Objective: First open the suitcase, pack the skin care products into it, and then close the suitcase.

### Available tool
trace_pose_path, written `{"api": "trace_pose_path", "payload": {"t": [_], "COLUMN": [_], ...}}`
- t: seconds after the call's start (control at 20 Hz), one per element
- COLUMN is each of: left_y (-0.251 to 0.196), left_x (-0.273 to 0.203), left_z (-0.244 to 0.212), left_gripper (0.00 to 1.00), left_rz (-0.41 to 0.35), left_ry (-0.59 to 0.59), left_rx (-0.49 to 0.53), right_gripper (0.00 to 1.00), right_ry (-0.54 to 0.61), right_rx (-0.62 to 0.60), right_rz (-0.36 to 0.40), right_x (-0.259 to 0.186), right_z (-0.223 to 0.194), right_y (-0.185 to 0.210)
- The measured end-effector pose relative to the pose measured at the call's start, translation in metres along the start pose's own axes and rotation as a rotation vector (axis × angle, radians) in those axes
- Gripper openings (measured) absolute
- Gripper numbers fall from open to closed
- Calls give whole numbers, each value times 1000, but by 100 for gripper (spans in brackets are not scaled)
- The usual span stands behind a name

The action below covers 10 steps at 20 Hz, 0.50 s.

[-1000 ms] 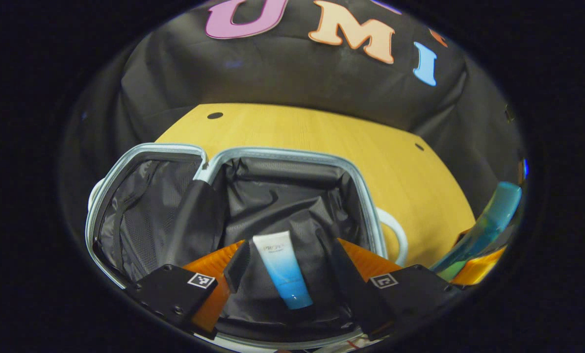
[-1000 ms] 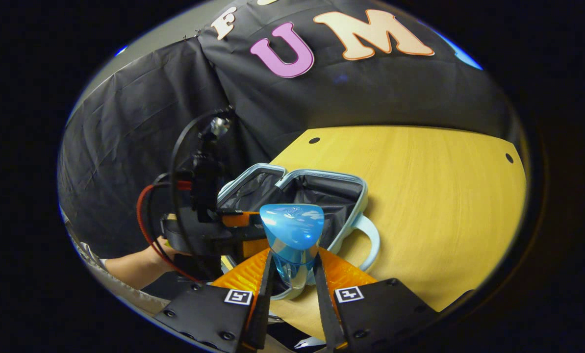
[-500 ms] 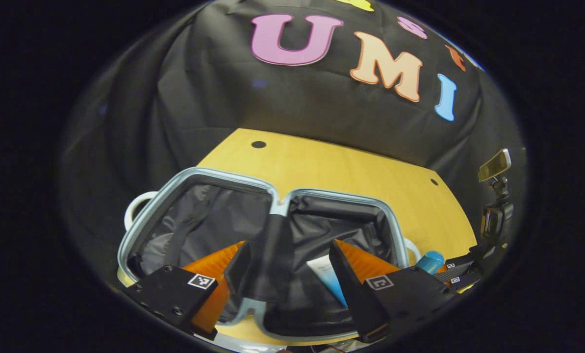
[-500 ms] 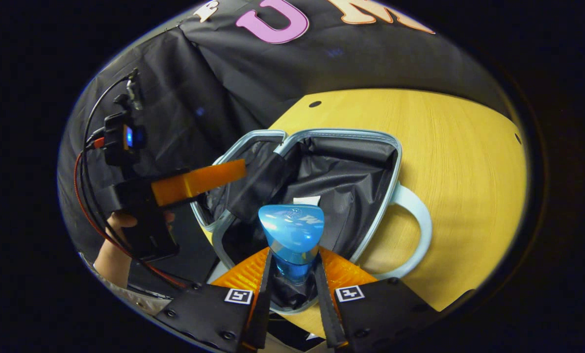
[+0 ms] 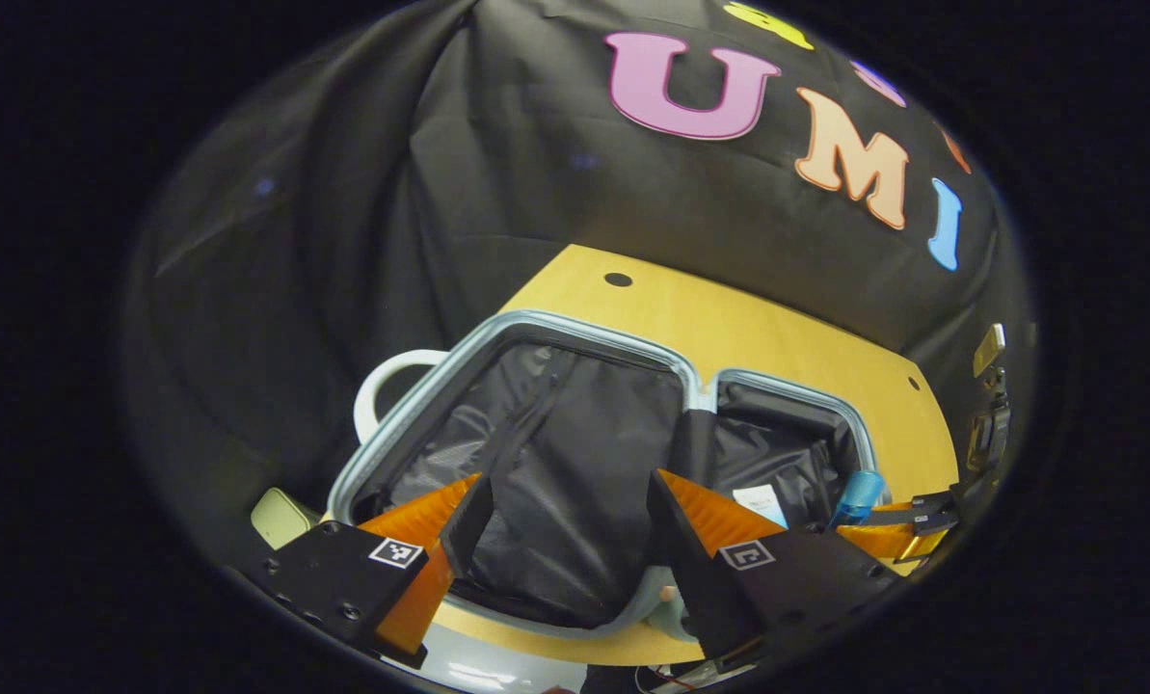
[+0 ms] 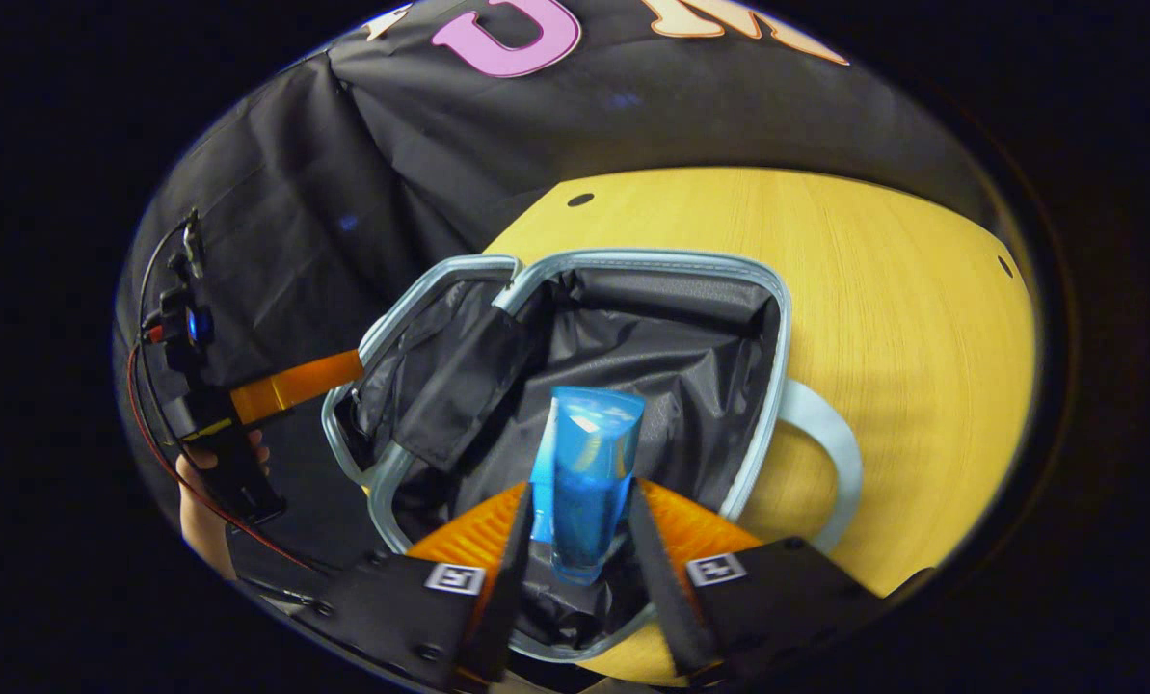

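Note:
The pale-blue suitcase [image 5: 594, 333] lies open on the table, both black-lined halves facing up. My left gripper [image 5: 565, 540] hovers open over the left half with nothing between its fingers. A white-and-blue tube [image 5: 760, 503] lies in the right half. A translucent blue bottle [image 6: 584, 482] leans forward inside that half of the suitcase [image 6: 671, 258], between the fingers of my right gripper [image 6: 579, 540]. The jaws stand slightly wider than the bottle. From the left gripper view, the bottle [image 5: 859, 496] pokes up beside the right gripper [image 5: 897, 528]. A hand holds the left gripper [image 6: 343, 368] by the suitcase's left rim.
The wooden table [image 6: 902, 318] stretches to the right of the case and behind it. Pale looped handles [image 5: 382, 381] [image 6: 830, 453] stick out from both outer sides. A black divider flap [image 6: 459, 395] hangs in the left half. A small pale object [image 5: 280, 516] sits left of the case.
My left gripper swung left from over the tube to over the left half. My right gripper carried the bottle down into the right half; its jaws widened a little and the bottle tipped forward.

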<state>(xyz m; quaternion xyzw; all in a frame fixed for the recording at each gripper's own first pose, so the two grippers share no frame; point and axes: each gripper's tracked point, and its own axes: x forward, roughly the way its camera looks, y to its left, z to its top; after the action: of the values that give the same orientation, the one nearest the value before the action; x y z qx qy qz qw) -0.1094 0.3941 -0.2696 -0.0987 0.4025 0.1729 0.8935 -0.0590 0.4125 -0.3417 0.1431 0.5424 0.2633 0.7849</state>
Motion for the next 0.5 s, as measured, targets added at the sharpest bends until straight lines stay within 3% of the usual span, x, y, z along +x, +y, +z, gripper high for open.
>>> {"api": "trace_pose_path", "payload": {"t": [0.1, 0.5], "left_y": [19, 121], "left_x": [0, 34], "left_z": [7, 48], "left_gripper": [95, 95], "left_rz": [27, 155], "left_ry": [-9, -26], "left_rx": [-14, -51], "right_gripper": [100, 98], "right_ry": [-59, -222], "right_rx": [-22, -71], "right_rz": [-2, -62], "right_x": [-8, -36], "right_z": [19, 63], "right_y": [3, -5]}}
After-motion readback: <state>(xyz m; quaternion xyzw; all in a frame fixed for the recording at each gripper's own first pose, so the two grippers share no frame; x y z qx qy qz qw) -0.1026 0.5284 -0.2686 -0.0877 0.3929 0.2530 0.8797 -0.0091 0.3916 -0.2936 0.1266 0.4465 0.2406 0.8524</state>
